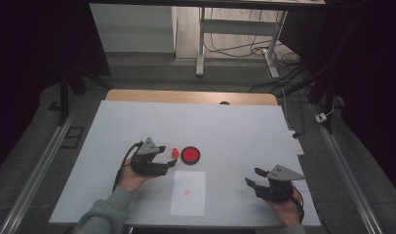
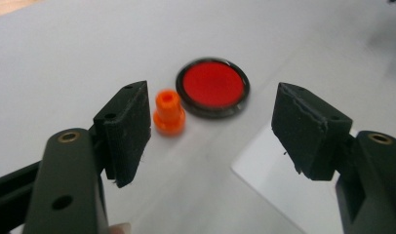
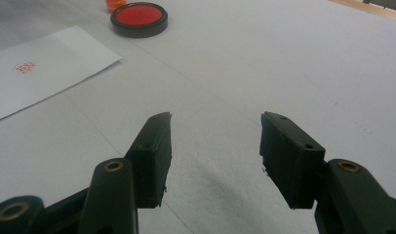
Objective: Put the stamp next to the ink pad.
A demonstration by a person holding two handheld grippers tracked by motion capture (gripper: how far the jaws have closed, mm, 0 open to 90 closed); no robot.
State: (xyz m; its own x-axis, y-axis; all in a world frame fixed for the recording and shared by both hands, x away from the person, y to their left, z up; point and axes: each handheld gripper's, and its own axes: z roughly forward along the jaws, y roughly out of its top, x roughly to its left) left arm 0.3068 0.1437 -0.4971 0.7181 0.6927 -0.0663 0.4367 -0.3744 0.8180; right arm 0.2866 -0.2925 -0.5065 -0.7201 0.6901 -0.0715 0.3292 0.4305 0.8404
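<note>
The high view looks down from above the table's [image 1: 137, 126] near edge. Both gripper views sit low and close, sharing the red ink pad [image 2: 213, 87].

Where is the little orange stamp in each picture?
High view: the orange stamp stands mid-table, between the left gripper and the red ink pad.
Left gripper view: the stamp is upright, by the left-hand jaw.
Right gripper view: just its base at the top edge.
Shared landmark: the red ink pad beside it.

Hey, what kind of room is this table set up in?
Probably a lab or workshop: a white-covered table on metal floor rails, loose cables under a bare bench frame, and a power strip beside it.
</note>
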